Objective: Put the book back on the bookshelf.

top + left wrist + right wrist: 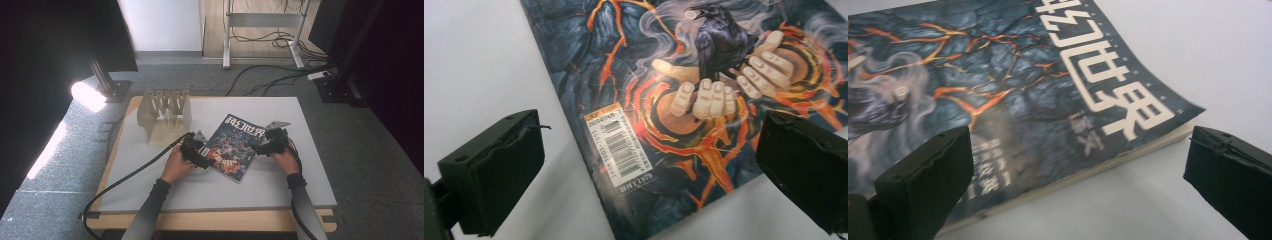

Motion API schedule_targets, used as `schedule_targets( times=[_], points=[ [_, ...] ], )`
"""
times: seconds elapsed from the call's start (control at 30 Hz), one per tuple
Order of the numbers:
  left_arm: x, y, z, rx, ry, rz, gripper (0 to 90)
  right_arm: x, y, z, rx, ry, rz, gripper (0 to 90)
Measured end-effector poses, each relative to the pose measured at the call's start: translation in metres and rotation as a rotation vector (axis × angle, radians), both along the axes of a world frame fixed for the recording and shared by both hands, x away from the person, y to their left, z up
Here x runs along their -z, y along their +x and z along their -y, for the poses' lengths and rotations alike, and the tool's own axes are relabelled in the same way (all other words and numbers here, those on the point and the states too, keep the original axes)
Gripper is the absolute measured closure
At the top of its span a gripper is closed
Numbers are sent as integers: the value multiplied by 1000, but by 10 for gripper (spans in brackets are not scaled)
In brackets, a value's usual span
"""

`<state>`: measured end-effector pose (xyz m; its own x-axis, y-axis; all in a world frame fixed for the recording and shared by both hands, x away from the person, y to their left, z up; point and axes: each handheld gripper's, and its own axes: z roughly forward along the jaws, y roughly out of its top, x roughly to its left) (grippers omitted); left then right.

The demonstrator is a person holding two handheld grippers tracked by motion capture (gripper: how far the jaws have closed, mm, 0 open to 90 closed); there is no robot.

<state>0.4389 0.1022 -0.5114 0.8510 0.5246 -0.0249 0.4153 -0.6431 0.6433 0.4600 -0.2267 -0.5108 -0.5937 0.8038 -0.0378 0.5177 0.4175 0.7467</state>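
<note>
a lab or recording studio: grey carpet floor [350, 150], loose cables [280, 75], a metal stand frame [262, 20], black curtains [395, 75] around a lone work table [300, 185].

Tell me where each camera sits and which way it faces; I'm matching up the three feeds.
High view: above the person's side, looking forward and down on the table, the magazine and the wooden rack; both forearms show, with the left gripper and right gripper.
Left gripper view: rides the left gripper, facing the magazine's barcode corner; its two black jaws show, apart.
Right gripper view: rides the right gripper, facing the magazine's title corner; its jaws show, apart.
All three views share the magazine.
</note>
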Motion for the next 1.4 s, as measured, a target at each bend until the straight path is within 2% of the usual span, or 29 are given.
schedule_targets(
  times=[0.2, 0.33, 0.4, 0.53, 0.63, 0.7, 0.8, 1.0, 1.4],
  points=[
    [8, 4, 2, -2, -16, -15, 0, 8, 19, 1, 2, 8, -17, 0],
    [13, 4, 3, -2, -43, -36, 0, 15, 31, 2, 4, -5, -37, 0],
    [14, 4, 2, 0, -52, -47, 0, 18, 40, 9, 9, 22, -45, 0],
    [15, 3, 1, -2, -63, -42, 0, 20, 45, 13, 14, 43, -47, 0],
    [15, 3, 1, -2, -64, -44, 0, 23, 51, 15, -2, 81, -73, 0],
    [15, 3, 2, -2, -65, -41, 0, 23, 51, 15, -6, 97, -89, 0],
    [16, 1, 2, 7, -71, -38, 0, 23, 50, 14, -28, 103, -85, 30],
    [16, -5, 1, 12, -71, -33, 0, 23, 44, 13, -29, 100, -80, 29],
    [15, -32, -13, 31, -59, -44, 0, 24, 14, 2, -46, 97, -80, 20]
  ],
)
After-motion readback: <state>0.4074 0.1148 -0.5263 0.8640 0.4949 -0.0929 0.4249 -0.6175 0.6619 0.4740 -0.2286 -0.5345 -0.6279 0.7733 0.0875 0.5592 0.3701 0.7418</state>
